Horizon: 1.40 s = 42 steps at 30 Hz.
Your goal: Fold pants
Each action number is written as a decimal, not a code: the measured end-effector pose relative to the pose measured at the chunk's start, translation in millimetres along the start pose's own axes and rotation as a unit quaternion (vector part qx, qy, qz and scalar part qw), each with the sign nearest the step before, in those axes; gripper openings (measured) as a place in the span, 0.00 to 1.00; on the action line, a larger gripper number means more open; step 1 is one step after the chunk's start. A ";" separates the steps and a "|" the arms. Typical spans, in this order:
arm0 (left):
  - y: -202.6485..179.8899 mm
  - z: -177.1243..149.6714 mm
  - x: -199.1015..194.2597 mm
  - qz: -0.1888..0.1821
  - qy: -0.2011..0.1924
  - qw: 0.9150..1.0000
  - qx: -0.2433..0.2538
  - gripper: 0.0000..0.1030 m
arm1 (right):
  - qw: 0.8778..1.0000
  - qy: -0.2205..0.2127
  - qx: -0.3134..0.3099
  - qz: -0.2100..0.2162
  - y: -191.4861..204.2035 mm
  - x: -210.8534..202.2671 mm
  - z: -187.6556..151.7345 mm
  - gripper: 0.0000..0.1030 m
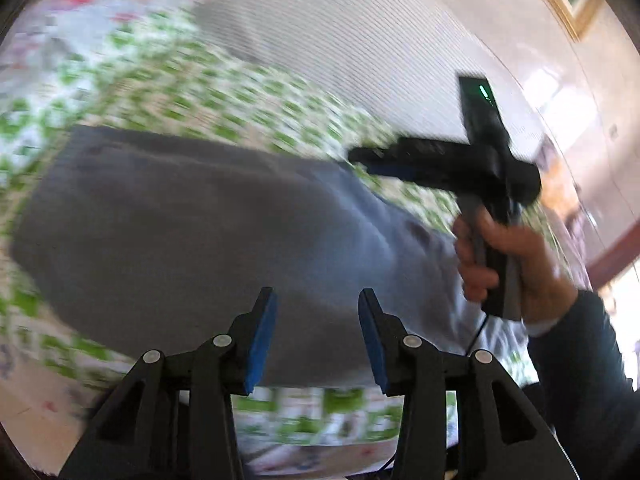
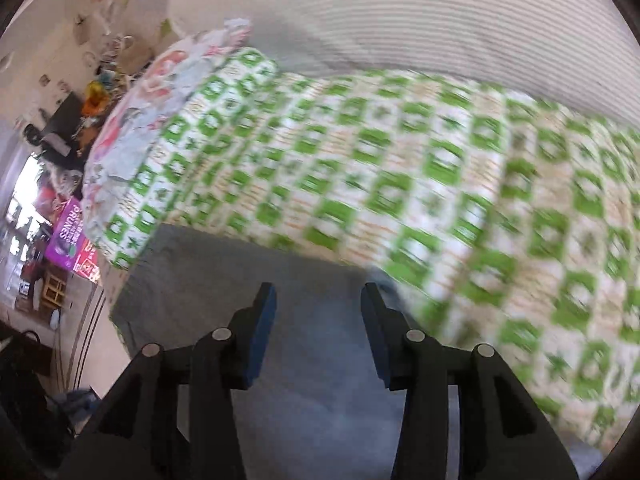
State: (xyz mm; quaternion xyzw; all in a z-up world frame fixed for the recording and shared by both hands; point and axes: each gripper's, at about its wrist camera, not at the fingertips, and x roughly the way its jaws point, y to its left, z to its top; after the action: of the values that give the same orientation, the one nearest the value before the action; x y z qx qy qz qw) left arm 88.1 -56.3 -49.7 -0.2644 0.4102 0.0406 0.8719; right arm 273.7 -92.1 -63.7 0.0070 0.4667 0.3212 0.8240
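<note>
The grey pants (image 1: 192, 232) lie folded in a wide flat block on a bed with a green-and-white patterned cover (image 1: 224, 92). My left gripper (image 1: 318, 304) is open and empty, hovering above the near part of the pants. My right gripper (image 1: 362, 158) shows in the left wrist view at the right, held in a hand above the far right edge of the pants. In the right wrist view the right gripper (image 2: 318, 300) is open and empty above the grey pants (image 2: 248, 280). Both views are motion-blurred.
A floral pillow (image 2: 160, 92) lies at the left end of the patterned cover (image 2: 440, 184). A white ribbed headboard (image 2: 420, 20) stands behind the bed. A cluttered room with boxes and a purple package (image 2: 68, 232) lies past the bed's left edge.
</note>
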 end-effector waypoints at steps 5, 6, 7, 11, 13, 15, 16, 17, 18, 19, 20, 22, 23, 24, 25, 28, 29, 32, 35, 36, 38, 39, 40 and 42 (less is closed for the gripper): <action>-23.9 -8.1 38.3 -0.018 0.039 0.998 0.035 0.42 | 1.000 0.016 0.003 0.009 -12.4 -4.0 -7.8 0.44; -28.9 -10.0 43.5 -0.024 0.049 0.998 0.039 0.42 | 1.000 0.018 0.005 0.011 -11.9 -0.3 -6.3 0.44; -29.5 -11.6 52.8 -0.020 0.059 0.997 0.039 0.42 | 1.000 0.023 0.008 0.018 -14.0 5.0 -4.5 0.44; -18.9 -28.8 88.4 0.008 0.128 0.991 0.023 0.38 | 0.999 0.046 0.004 0.028 -17.1 26.0 -1.7 0.24; -13.2 -34.2 92.0 0.005 0.131 0.991 0.021 0.37 | 0.999 0.052 -0.006 0.011 -17.2 34.4 0.8 0.06; -12.4 -33.6 91.6 0.010 0.137 0.990 0.028 0.34 | 1.000 0.025 -0.012 0.012 -14.8 26.0 9.7 0.05; -11.4 -33.6 92.4 0.010 0.140 0.990 0.029 0.34 | 1.000 0.009 -0.009 0.014 -15.2 20.3 14.6 0.03; -10.7 -34.1 92.7 0.010 0.142 0.989 0.029 0.34 | 1.000 -0.010 0.003 0.022 -18.4 14.9 20.7 0.03; -8.7 -33.6 93.5 0.009 0.144 0.989 0.026 0.34 | 1.000 -0.012 0.010 0.025 -20.6 16.2 22.6 0.03; -9.5 -35.3 90.3 0.009 0.145 0.989 0.025 0.34 | 1.000 0.003 0.017 0.019 -24.0 27.7 21.5 0.03; -9.1 -35.1 90.5 0.010 0.145 0.989 0.026 0.34 | 1.000 0.020 0.020 0.013 -25.0 38.1 19.3 0.03; -8.0 -34.5 88.3 0.010 0.146 0.989 0.026 0.34 | 0.998 0.058 0.010 0.002 -23.3 60.1 6.7 0.03; -7.5 -34.6 85.1 0.009 0.147 0.989 0.026 0.34 | 0.998 0.055 0.007 -0.002 -22.2 59.9 3.0 0.03; -7.8 -36.3 79.4 0.008 0.149 0.988 0.026 0.34 | 0.999 0.048 0.010 -0.004 -22.0 55.4 1.2 0.05; -5.2 -34.3 74.0 0.007 0.149 0.988 0.025 0.34 | 0.999 0.039 0.019 -0.003 -22.3 45.2 -0.7 0.06; -6.3 -27.3 59.4 0.011 0.143 0.989 0.033 0.34 | 1.000 0.005 0.027 0.005 -24.1 8.6 -6.5 0.07; -8.8 -24.1 57.1 0.012 0.138 0.990 0.035 0.35 | 1.000 -0.008 0.028 0.000 -25.7 -7.9 -10.8 0.07; -20.8 -12.7 47.6 -0.001 0.126 0.991 0.044 0.36 | 0.998 -0.040 0.046 -0.004 -41.2 -55.6 -30.7 0.10; -43.4 2.9 49.2 -0.012 0.119 0.990 0.070 0.38 | 0.994 -0.070 0.086 -0.022 -63.8 -99.7 -63.1 0.23; -52.7 3.3 49.9 -0.015 0.119 0.990 0.078 0.39 | 0.992 -0.078 0.098 -0.030 -67.8 -111.4 -74.4 0.32; -75.1 7.3 52.3 -0.024 0.119 0.987 0.101 0.41 | 0.986 -0.097 0.129 -0.050 -82.3 -142.4 -106.4 0.40; -87.1 11.7 55.7 -0.030 0.119 0.986 0.114 0.41 | 0.983 -0.104 0.141 -0.058 -88.0 -155.2 -118.5 0.40; -104.4 5.5 54.0 -0.035 0.119 0.984 0.126 0.41 | 0.979 -0.111 0.155 -0.067 -94.8 -168.9 -132.5 0.40; -129.8 8.7 62.2 -0.043 0.123 0.980 0.149 0.41 | 0.970 -0.128 0.186 -0.085 -109.4 -197.4 -161.9 0.40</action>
State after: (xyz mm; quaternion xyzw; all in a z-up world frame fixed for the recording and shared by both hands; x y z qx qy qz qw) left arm 172.6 -172.2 -35.5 -0.1519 0.5040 -0.0911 0.8454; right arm 134.9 -331.3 -38.1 0.1615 0.4076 0.1540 0.8855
